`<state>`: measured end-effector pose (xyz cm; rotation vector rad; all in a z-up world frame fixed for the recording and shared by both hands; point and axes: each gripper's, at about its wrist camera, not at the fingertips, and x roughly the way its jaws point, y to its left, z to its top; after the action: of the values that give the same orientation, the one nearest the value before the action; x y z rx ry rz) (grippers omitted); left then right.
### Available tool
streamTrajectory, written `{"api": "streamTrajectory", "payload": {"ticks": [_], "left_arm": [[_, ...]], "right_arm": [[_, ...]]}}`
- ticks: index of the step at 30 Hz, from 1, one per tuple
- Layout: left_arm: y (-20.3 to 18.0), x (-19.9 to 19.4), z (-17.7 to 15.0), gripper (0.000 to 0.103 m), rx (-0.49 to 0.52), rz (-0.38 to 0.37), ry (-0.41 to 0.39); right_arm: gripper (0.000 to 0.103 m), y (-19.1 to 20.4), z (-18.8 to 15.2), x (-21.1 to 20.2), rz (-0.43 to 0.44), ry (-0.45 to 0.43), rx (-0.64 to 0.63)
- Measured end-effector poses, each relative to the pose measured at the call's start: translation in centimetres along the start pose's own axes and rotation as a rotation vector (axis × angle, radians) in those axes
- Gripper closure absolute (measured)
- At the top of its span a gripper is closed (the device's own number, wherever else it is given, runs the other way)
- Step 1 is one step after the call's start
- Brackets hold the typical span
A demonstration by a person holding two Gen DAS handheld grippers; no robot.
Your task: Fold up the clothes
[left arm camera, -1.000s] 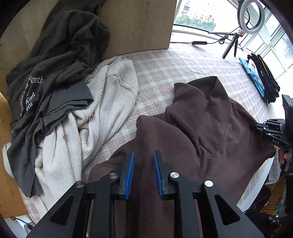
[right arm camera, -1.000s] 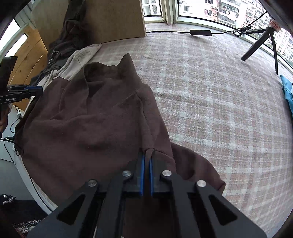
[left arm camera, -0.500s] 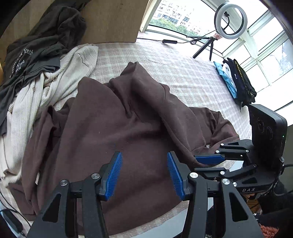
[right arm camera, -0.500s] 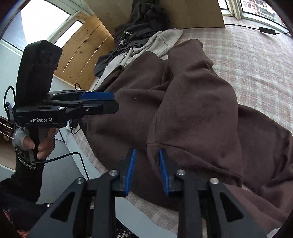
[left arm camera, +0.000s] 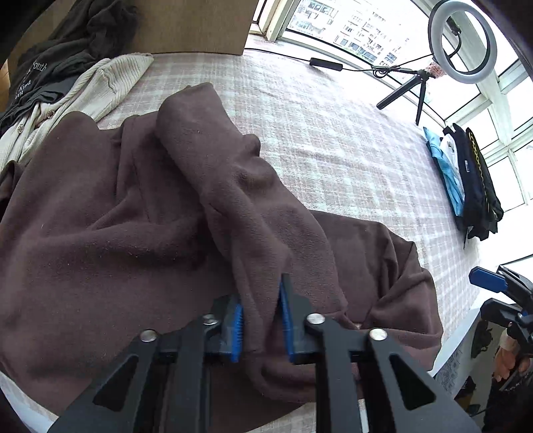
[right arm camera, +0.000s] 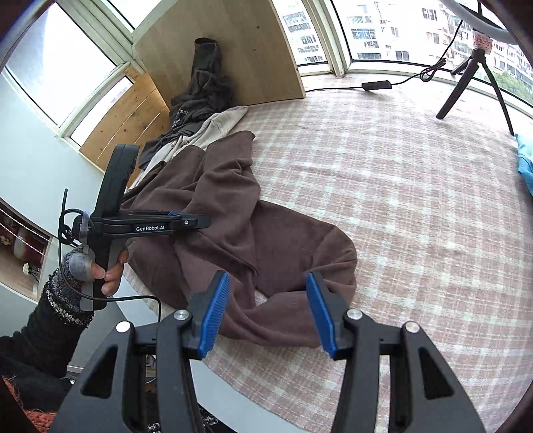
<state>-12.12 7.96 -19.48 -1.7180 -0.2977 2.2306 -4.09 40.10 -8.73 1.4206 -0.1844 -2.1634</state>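
Note:
A brown fleece garment (left arm camera: 116,233) lies rumpled near the front edge of the plaid-covered bed (left arm camera: 333,140), one sleeve folded across its body. My left gripper (left arm camera: 261,299) points steeply down, its jaws closing with the blue pads pinching a raised ridge of the brown fabric. The right wrist view shows that gripper (right arm camera: 186,221) from the side, held by a hand in a dark sleeve, over the garment (right arm camera: 293,246). My right gripper (right arm camera: 266,279) hovers above the garment's near hem, its jaws opening with only air between them. Its blue pad (left arm camera: 483,278) peeks in at the left wrist view's right edge.
A cream ribbed cardigan (left arm camera: 100,90) and a dark grey printed top (left arm camera: 50,66) are heaped at the far left against a wooden board (left arm camera: 193,26). A ring light on a tripod (left arm camera: 463,40) and a cable with adapter (right arm camera: 376,85) sit by the window. Folded clothes (left arm camera: 466,180) lie at the right.
My left gripper swung right across the brown garment, opened wider, then closed on a ridge of it. My right gripper let go of the hem, opened and rose away.

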Motion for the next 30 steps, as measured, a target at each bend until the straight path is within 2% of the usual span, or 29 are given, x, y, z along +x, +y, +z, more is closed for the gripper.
{"api": "streamTrajectory", "payload": {"ticks": [2, 4, 6, 9, 11, 14, 17, 22, 24, 26, 30], "left_arm": [[0.7, -1.2, -0.3, 0.098, -0.026, -0.010, -0.017], [2.0, -5.0, -1.2, 0.098, -0.039, -0.012, -0.068], [4.0, -10.0, -2.9, 0.098, -0.053, 0.019, -0.137], [8.4, -17.0, -7.0, 0.098, -0.110, 0.163, -0.217], [12.4, -20.3, -10.5, 0.098, -0.181, 0.263, -0.233], [18.6, -23.0, -16.1, 0.097, -0.318, 0.362, -0.230], [23.4, -23.6, -19.4, 0.098, -0.419, 0.400, -0.219], [26.0, -22.4, -20.9, 0.098, -0.476, 0.372, -0.210], [26.5, -22.1, -20.7, 0.098, -0.482, 0.360, -0.208], [26.9, -21.9, -20.4, 0.098, -0.486, 0.352, -0.209], [27.8, -21.4, -20.3, 0.098, -0.503, 0.337, -0.198]], "right_arm": [[0.055, -0.5, 0.6, 0.1, -0.012, 0.001, -0.013], [0.055, -0.5, 1.4, 0.2, -0.012, -0.011, -0.036], [0.055, 0.4, 2.8, 0.9, -0.014, -0.021, -0.075], [0.055, 2.4, 5.2, 2.5, -0.014, -0.029, -0.139], [0.055, 4.6, 7.0, 4.2, -0.006, -0.027, -0.201], [0.055, 9.7, 9.9, 8.4, -0.010, -0.006, -0.342], [0.055, 15.5, 12.7, 13.1, -0.005, 0.027, -0.495], [0.053, 25.0, 16.5, 20.8, 0.098, 0.099, -0.694], [0.047, 28.2, 17.8, 23.3, 0.136, 0.123, -0.770], [0.043, 30.7, 18.8, 25.4, 0.146, 0.131, -0.848], [0.042, 33.0, 19.4, 29.2, 0.217, 0.221, -0.928]]}}
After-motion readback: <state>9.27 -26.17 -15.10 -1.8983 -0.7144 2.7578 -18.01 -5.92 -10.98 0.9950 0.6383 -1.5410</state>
